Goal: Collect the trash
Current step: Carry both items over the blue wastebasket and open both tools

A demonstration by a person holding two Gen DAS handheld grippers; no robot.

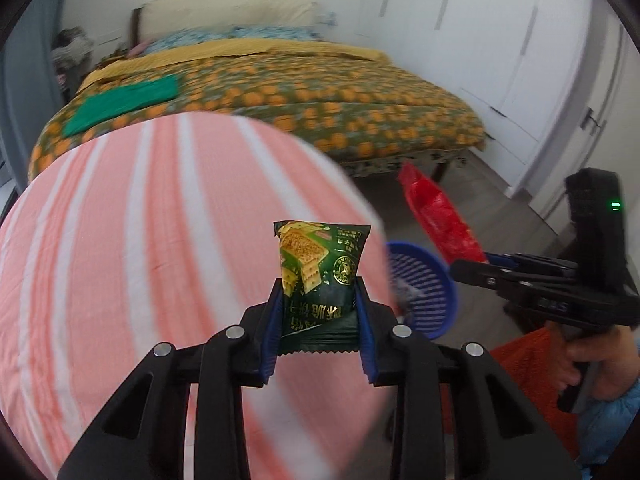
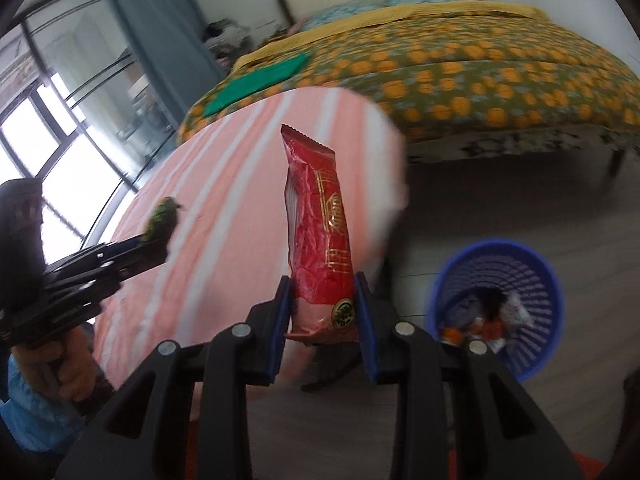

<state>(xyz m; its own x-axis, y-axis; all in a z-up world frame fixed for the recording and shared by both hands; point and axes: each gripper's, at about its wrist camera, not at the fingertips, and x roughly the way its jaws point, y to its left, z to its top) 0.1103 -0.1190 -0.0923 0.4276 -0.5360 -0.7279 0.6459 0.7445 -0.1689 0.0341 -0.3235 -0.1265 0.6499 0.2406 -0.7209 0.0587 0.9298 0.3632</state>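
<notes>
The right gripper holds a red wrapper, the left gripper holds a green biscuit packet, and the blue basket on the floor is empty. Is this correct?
Not fully. The right wrist view shows the blue basket already contains trash. The right gripper does hold the red wrapper, and the left gripper the green biscuit packet.

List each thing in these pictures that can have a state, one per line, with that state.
Left claw: shut on the green wrapper.
Right claw: shut on the red wrapper.
Blue basket: on the floor, upright, open-topped, some trash already inside.
Round table: covered by a striped pink cloth.
Bed: made, a green cloth lying on it.
</notes>
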